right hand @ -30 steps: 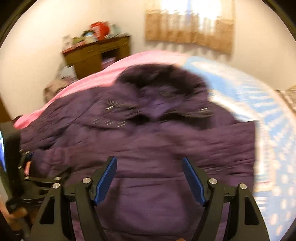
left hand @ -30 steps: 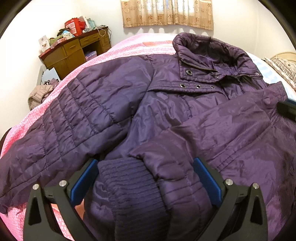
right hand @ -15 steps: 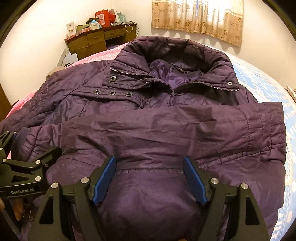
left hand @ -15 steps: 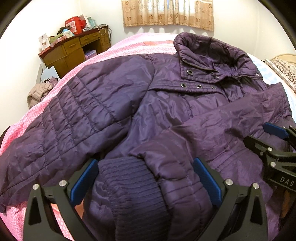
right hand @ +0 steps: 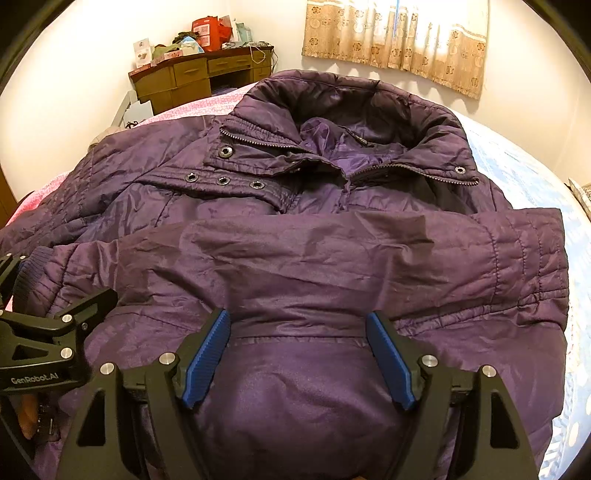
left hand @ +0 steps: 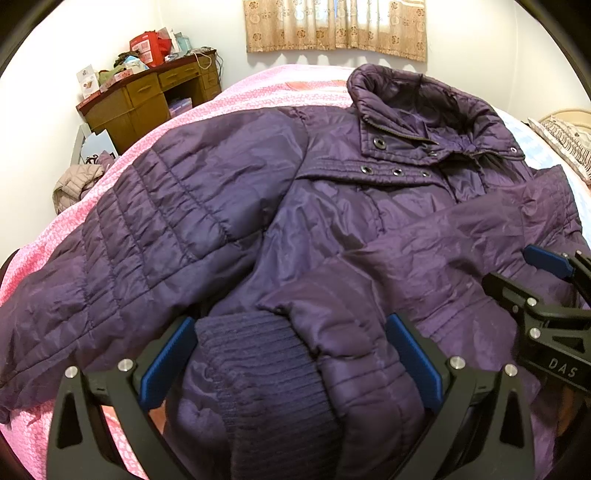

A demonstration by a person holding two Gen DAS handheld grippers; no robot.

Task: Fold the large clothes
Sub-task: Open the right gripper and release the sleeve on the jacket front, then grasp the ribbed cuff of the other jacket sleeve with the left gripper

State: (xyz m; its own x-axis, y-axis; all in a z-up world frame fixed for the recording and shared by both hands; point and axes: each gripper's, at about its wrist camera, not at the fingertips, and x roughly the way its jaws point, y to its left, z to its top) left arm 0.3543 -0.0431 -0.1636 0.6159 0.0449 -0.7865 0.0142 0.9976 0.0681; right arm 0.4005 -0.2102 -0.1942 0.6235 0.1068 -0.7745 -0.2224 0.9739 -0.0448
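A large purple padded jacket (left hand: 332, 229) (right hand: 295, 258) lies front up on the bed, collar (right hand: 351, 122) at the far end. One sleeve (right hand: 332, 251) is folded across the chest. Its dark knit cuff (left hand: 258, 354) lies between the wide-spread fingers of my left gripper (left hand: 291, 354), which stands open around it. My right gripper (right hand: 299, 354) is open low over the jacket's lower front, with a bulge of fabric between its blue pads (right hand: 388, 362). Each gripper shows at the edge of the other's view: the right gripper (left hand: 546, 291), the left gripper (right hand: 48, 332).
The bed has a pink cover (left hand: 258, 88) on the left and a light blue one (right hand: 517, 177) on the right. A cluttered wooden desk (left hand: 147, 99) stands at the far left wall, a beige garment (left hand: 74, 184) beside the bed, a curtain (left hand: 332, 26) behind.
My right gripper has come down closer to the jacket and entered the left wrist view at the right edge. The left gripper and the cuff have stayed put.
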